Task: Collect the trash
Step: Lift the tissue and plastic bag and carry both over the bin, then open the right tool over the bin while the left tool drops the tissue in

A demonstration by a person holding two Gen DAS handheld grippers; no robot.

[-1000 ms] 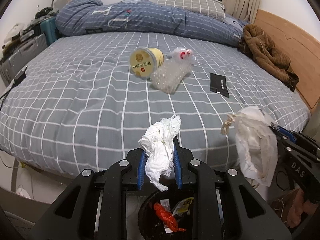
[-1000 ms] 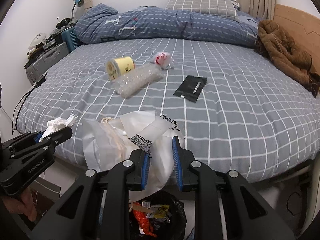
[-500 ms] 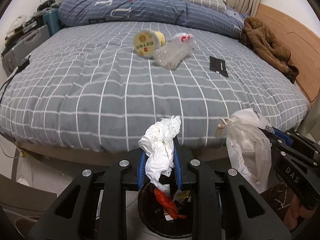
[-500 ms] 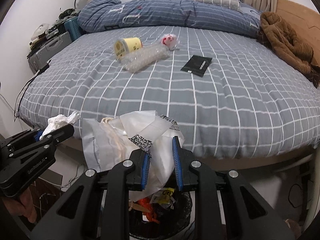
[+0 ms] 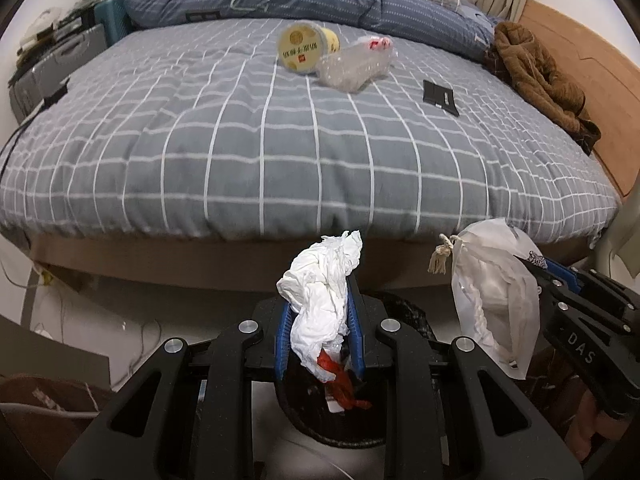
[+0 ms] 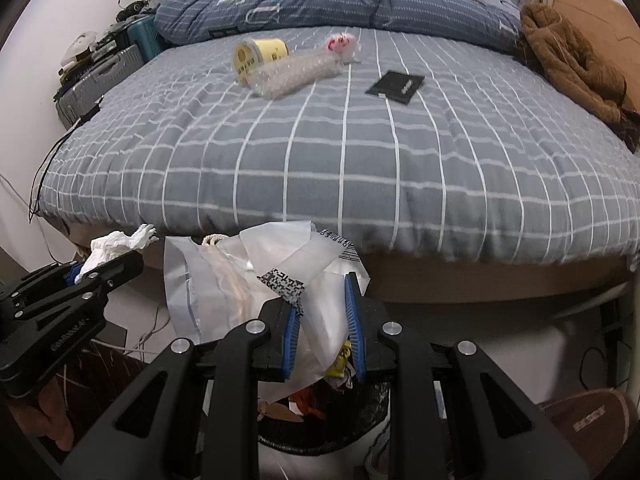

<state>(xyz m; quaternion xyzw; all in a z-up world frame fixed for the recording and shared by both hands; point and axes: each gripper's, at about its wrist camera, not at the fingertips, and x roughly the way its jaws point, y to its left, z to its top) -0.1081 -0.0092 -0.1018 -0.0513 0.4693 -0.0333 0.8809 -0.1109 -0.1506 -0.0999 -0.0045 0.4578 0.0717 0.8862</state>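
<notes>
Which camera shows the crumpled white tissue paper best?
The left wrist view: the crumpled white tissue paper sits centred, pinched in the left gripper. The right wrist view shows only a small tuft at its left edge.

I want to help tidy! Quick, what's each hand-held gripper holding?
Left hand-held gripper: closed on a crumpled tissue.
Right hand-held gripper: closed on a plastic bag.

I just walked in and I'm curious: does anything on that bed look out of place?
Yes. A yellow tub lies tipped on its side mid-bed, with a crumpled clear plastic wrapper against it and a flat black packet lying apart to the right. That is litter on an otherwise made checked cover.
</notes>
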